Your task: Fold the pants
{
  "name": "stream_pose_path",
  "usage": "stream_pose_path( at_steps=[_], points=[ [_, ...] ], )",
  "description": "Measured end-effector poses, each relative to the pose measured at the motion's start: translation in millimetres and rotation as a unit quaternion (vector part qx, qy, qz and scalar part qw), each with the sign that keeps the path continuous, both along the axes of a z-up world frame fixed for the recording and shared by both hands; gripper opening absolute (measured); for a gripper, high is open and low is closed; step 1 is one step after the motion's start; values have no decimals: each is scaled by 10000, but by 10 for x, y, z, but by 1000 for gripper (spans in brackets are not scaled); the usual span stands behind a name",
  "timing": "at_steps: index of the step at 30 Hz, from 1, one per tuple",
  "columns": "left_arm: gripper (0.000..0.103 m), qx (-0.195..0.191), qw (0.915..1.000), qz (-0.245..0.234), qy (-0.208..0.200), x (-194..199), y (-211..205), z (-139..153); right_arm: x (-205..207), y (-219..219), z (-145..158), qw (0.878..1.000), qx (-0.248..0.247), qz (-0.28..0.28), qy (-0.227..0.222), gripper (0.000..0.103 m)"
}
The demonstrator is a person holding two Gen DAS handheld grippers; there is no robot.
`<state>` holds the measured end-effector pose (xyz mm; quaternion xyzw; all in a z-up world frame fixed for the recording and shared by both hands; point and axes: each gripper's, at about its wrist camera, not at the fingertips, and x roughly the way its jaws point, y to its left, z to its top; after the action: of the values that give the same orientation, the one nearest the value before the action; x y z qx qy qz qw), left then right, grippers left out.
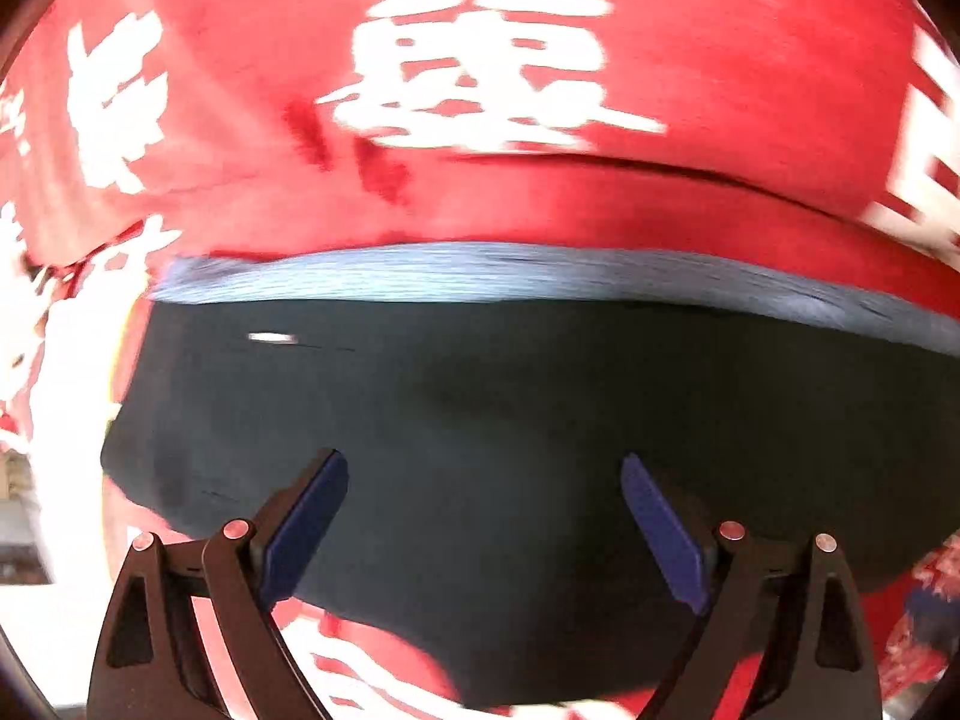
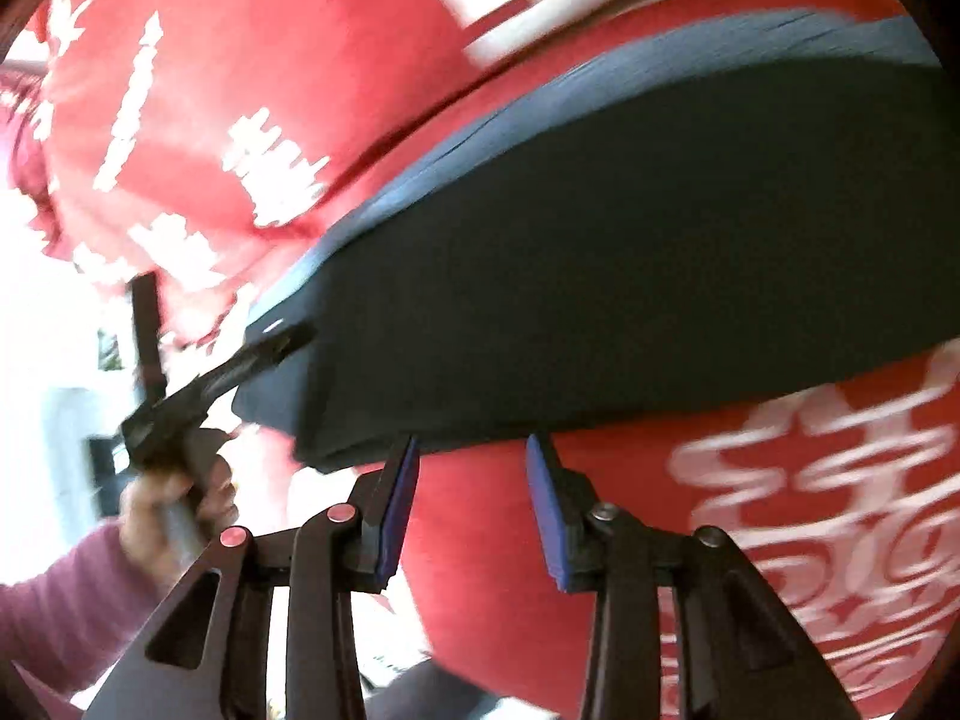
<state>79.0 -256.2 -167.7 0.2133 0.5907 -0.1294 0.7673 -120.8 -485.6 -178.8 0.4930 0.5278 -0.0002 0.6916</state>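
Nearest, the left gripper [image 1: 485, 480] hangs spread above the dark folded pants [image 1: 510, 408]; the right gripper [image 2: 472, 450] gapes empty at their near edge. Beyond, the pants rest on a red cloth [image 1: 690, 60] with white characters.

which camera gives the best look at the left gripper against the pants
The right wrist view: it shows the left gripper from outside, at the corner of the dark pants. The left wrist view shows only its own open fingers over the fabric.

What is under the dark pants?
The dark pants lie on a red cloth with white characters. What is under that cloth is covered.
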Motion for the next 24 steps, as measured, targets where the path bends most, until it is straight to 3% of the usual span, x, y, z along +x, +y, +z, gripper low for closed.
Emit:
stream_pose_path(
  at_steps=[4, 7, 10, 17, 18, 19, 22, 24],
  points=[
    [93, 138, 9996, 233, -16, 325, 485, -176, 258, 594, -108, 9976, 662, 93, -204, 41],
    [93, 199, 9991, 282, 232, 472, 793, -477, 508, 975, -269, 9954, 921, 98, -227, 41],
    [102, -36, 9999, -21, 164, 570, 906, -728, 602, 1164, -397, 9936, 1096, -148, -210, 41],
    [102, -382, 9980, -333, 371, 675, 1046, -800, 739, 1228, -493, 9875, 1308, -862, -179, 40],
    [102, -406, 9976, -394, 401, 682, 1060, -767, 762, 1189, -480, 9880, 1248, -901, -94, 36],
    [102, -426, 9972, -443, 421, 726, 1095, -790, 778, 1164, -447, 9900, 1092, -894, -9, 13],
    [102, -451, 9960, -643, 418, 602, 1044, -705, 764, 1149, -195, 9969, 454, -631, -128, 10],
    [102, -410, 9954, -793, 335, 557, 1049, -723, 718, 1243, -179, 9989, 139, -443, -16, 10]
  ],
)
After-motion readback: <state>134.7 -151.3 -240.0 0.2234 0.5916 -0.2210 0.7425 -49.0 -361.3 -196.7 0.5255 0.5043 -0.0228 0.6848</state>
